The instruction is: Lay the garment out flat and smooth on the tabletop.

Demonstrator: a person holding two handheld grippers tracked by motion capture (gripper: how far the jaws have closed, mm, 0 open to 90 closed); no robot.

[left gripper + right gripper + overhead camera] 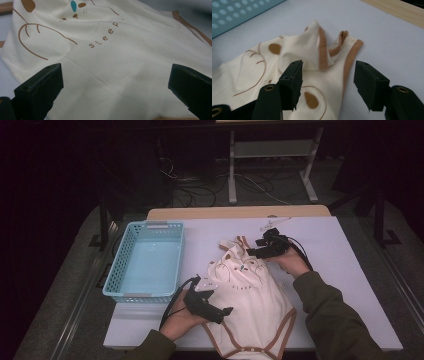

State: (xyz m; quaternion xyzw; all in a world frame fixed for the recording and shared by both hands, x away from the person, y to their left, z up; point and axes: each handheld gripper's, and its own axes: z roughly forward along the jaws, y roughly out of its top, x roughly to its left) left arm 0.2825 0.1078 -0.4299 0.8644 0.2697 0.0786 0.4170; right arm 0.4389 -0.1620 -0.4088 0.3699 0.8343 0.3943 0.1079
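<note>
Cream cloth spreads beneath both tools: a baby bodysuit (250, 292) with brown trim lies flat on the white desk (350, 270), its printed animal face and the word "sleep" facing up. The left hand-held gripper (225, 312) rests over the garment's lower left side, jaws spread wide with bare fabric between them and nothing pinched; in the left gripper view (115, 82) the print lies just ahead of its fingertips. The right hand-held gripper (252, 252) sits at the garment's top right, by the rumpled neckline. In the right gripper view (327, 80) its jaws stand roughly half open, straddling the brown-edged neck trim (349, 58) without pressing on it; a raised fold of cloth stands just beyond the left jaw. A light blue basket (120, 265) stands on the desk just beyond and to the left of the left hand-held gripper, well apart from the right one.
</note>
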